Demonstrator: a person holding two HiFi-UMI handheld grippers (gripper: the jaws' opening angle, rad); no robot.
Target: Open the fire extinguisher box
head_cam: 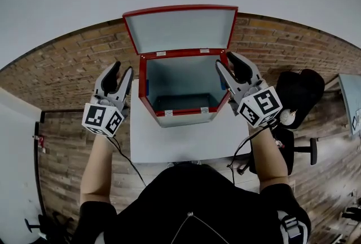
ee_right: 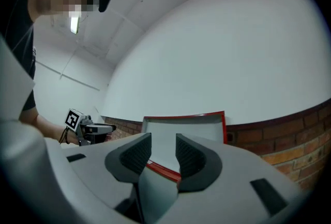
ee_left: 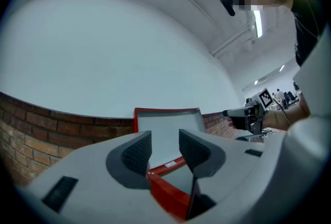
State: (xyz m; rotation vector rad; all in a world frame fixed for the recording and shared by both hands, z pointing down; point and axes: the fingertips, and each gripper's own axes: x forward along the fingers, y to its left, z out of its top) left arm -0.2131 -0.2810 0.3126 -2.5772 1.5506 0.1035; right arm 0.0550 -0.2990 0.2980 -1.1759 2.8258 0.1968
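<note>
I judge the lid (head_cam: 180, 29) fully up, so I'd draw both grippers off level, without nudging it; my left gripper (head_cam: 120, 71) sits just beside the left wall, jaws half apart, holding nothing; the fire extinguisher box (head_cam: 180, 111) stands on the white table (head_cam: 169, 144), mouth upward, long side left-to-right; my right gripper (head_cam: 227, 62) is likewise half-open and empty.

The red metal box with a grey inside (head_cam: 183, 111) stands open-topped on the white table (head_cam: 180, 144), so its hollow is free from above. Its raised lid (head_cam: 180, 29) closes off the back. The left hand-held gripper (head_cam: 122, 70) and right hand-held gripper (head_cam: 227, 61) crowd its side walls. Bare table lies in front.
</note>
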